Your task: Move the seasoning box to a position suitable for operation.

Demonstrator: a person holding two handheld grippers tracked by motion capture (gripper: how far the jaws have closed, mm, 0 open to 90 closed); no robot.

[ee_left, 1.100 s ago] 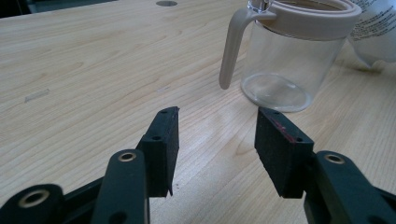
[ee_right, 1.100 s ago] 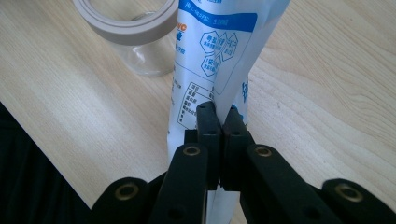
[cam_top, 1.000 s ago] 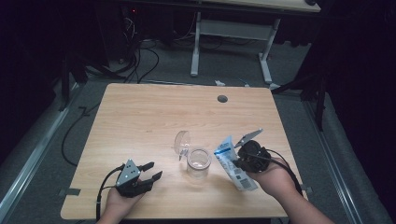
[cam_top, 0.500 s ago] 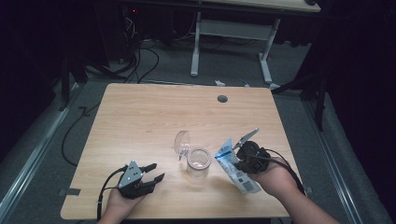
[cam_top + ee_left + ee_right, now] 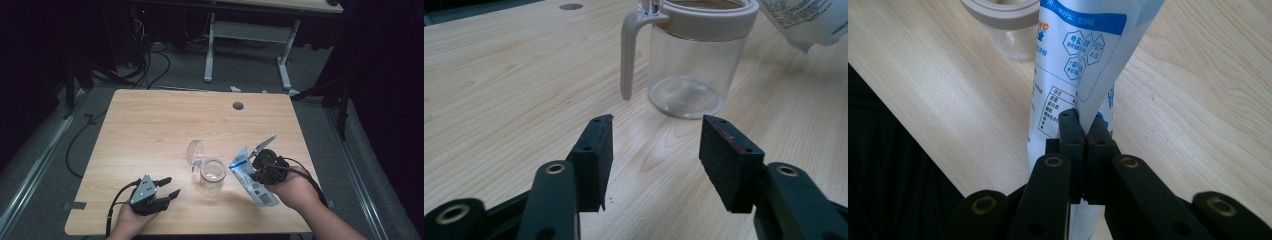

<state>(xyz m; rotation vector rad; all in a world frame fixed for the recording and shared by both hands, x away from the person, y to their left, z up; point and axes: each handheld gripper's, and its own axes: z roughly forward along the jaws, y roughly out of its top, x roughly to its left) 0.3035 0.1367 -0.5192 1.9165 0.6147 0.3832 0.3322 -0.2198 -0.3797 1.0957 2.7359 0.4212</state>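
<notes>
your left tool [image 5: 656, 150] has just been spreading wider, nothing between its jaws, aimed at the clear glass jar with a beige rim [image 5: 696, 55] mid-tabletop [image 5: 150, 130]. your right tool [image 5: 1083, 131] pinches the white-and-blue printed pouch [image 5: 1083, 55] beside the jar, likely ready for pouring.

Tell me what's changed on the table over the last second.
Little. The left gripper has just been opening its jaws a bit further, with nothing between them, and sits near the table's front edge as before. The right gripper is still shut on the pouch, tilted beside the jar. The jar and its open lid haven't moved.
</notes>
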